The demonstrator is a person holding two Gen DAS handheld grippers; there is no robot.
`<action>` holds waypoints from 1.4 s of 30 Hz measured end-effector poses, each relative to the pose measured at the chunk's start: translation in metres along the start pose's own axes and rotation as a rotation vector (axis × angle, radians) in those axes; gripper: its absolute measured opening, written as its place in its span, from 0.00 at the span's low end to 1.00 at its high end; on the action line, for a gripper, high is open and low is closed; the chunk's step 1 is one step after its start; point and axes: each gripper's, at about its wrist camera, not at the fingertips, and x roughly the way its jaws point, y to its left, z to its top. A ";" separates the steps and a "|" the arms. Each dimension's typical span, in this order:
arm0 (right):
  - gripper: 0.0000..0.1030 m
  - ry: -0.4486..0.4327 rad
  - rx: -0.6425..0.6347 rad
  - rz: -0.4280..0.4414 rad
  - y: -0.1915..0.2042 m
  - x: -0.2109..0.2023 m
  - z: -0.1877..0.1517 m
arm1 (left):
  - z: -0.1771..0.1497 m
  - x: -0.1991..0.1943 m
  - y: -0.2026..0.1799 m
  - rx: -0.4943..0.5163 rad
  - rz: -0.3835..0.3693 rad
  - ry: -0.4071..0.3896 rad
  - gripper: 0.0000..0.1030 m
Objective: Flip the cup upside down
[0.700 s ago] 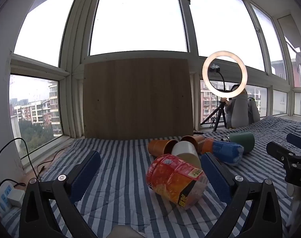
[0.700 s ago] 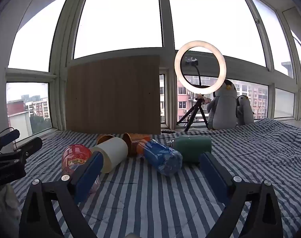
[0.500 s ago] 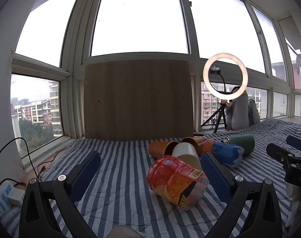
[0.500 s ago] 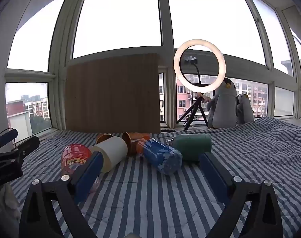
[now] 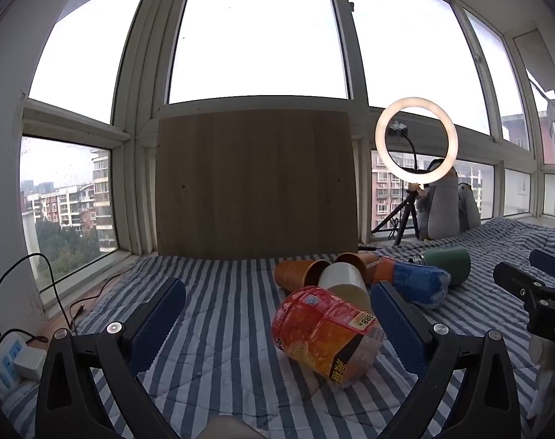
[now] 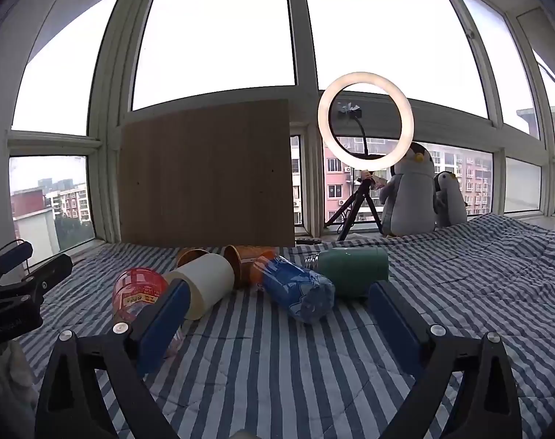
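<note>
Right wrist: cream cup (image 6: 204,285) lies beyond left tong — untouched.

A blue-and-white striped bedspread (image 6: 460,292) lies under a cream cup (image 6: 207,285), two orange-brown cups (image 5: 299,274), a green bottle (image 6: 354,270), a blue-wrapped bottle (image 6: 299,289) and a red-orange jar with a yellow label (image 5: 325,333). The gripper pads (image 6: 390,314) are blue on black arms.

Item: cream cup (image 6: 204,283) (image 5: 345,283)
Pose: lying on its side (mouth direction not determinable)
Place: left of centre in right wrist view, on striped bedding
Contact: touching an orange cup behind
</note>
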 end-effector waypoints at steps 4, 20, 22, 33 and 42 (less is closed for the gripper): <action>0.94 0.003 0.001 0.000 0.000 0.001 0.001 | -0.001 0.000 -0.001 0.003 0.002 0.004 1.00; 0.95 0.004 0.003 0.000 0.000 0.003 -0.001 | -0.002 0.001 0.001 0.003 0.003 0.008 1.00; 0.96 0.004 0.004 0.000 0.000 0.003 -0.001 | -0.002 0.001 0.001 0.004 0.004 0.009 1.00; 0.98 0.006 0.008 0.004 -0.001 0.005 -0.004 | -0.003 0.001 0.000 0.007 0.005 0.011 1.00; 0.98 0.017 0.012 0.007 0.001 0.006 -0.004 | -0.005 0.002 -0.004 0.014 0.009 0.016 1.00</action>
